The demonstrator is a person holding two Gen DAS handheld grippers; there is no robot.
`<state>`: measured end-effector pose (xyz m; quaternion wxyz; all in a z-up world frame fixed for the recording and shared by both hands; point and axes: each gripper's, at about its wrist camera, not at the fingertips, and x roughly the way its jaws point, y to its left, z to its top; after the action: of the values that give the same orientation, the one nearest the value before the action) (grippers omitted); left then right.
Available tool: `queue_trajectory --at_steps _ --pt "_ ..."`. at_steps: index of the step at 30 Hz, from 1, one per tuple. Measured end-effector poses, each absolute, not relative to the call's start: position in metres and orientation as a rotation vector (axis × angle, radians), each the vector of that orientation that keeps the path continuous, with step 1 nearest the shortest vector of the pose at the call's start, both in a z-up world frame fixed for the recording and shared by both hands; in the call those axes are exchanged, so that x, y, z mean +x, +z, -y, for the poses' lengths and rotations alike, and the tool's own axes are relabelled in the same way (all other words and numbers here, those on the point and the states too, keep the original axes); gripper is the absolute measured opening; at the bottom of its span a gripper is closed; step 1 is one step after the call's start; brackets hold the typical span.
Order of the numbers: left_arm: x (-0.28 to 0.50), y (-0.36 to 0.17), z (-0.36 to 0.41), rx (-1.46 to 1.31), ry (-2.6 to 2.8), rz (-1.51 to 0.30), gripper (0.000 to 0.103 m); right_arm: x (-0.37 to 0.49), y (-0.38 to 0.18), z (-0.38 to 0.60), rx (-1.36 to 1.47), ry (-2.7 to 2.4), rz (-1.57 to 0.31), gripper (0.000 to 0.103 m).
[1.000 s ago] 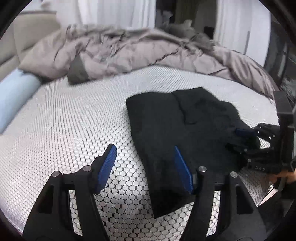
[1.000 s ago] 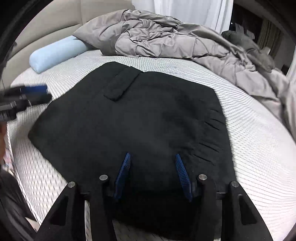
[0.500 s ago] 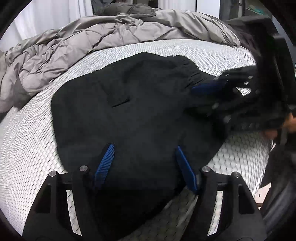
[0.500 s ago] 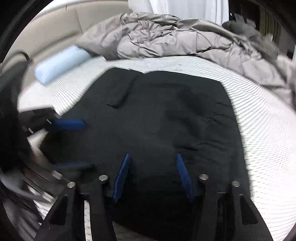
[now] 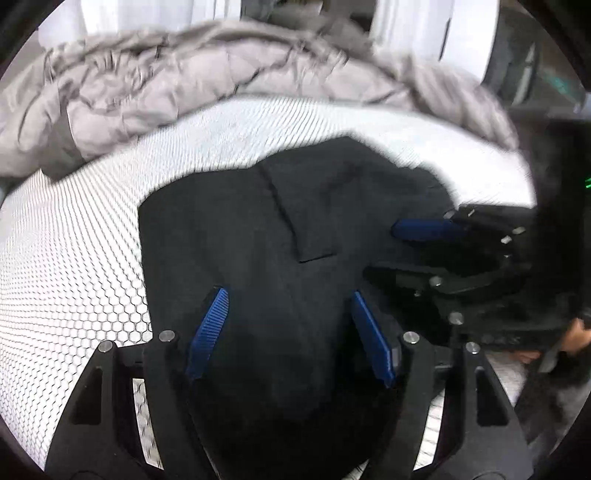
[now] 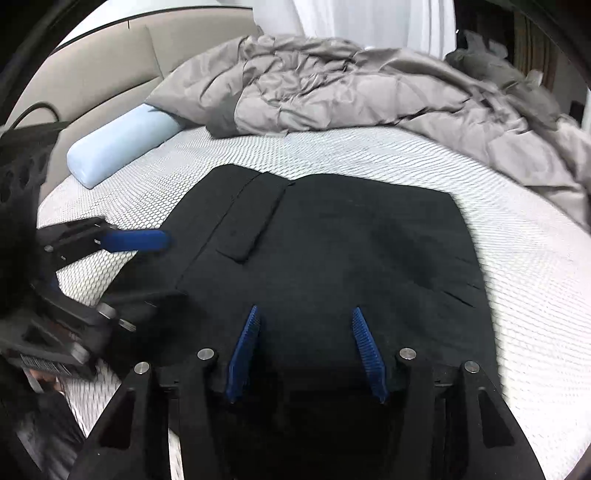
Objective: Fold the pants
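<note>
Two hand-held grippers tilted down, over black pants [image 6: 332, 258]

A bed [image 6: 517, 295] fills the room's middle, its mattress covered in a white sheet with a fine honeycomb pattern. A crumpled grey duvet [image 6: 351, 92] is heaped along the far side of the bed. A pale blue bolster pillow [image 6: 122, 146] lies beside the duvet, against a beige padded headboard [image 6: 99, 74]. White curtains [image 6: 369, 18] hang behind the duvet, bright with light. Beyond the bed's far corner the room is dark.
</note>
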<state>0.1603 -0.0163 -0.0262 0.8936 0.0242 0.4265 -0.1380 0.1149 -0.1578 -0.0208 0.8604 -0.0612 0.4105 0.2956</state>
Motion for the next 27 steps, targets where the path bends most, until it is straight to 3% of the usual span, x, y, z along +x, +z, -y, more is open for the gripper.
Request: queue_trajectory --at_steps 1,8,14,17,20,23,27 --pt "0.166 -0.032 0.016 0.063 -0.280 -0.893 0.074 0.119 -0.024 0.152 -0.137 0.615 -0.873 0.054" --pt "0.160 -0.034 0.013 0.082 -0.276 -0.898 0.078 0.134 -0.028 0.177 -0.225 0.478 -0.920 0.053" --pt "0.170 -0.008 -0.010 -0.055 -0.226 -0.822 0.072 0.128 -0.008 0.175 -0.125 0.549 -0.873 0.053" --pt "0.191 -0.024 -0.008 -0.053 -0.173 -0.893 0.060 0.138 -0.007 0.154 -0.135 0.569 -0.865 0.053" --pt "0.198 -0.033 -0.003 -0.002 -0.159 -0.919 0.060 0.150 -0.024 0.131 -0.198 0.550 -0.923 0.054" --pt "0.196 -0.034 -0.006 0.001 -0.174 -0.907 0.060 0.157 -0.032 0.137 -0.254 0.451 -0.944 0.063" --pt "0.192 -0.035 -0.010 -0.025 -0.176 -0.905 0.058 0.162 -0.029 0.158 -0.239 0.452 -0.969 0.060"
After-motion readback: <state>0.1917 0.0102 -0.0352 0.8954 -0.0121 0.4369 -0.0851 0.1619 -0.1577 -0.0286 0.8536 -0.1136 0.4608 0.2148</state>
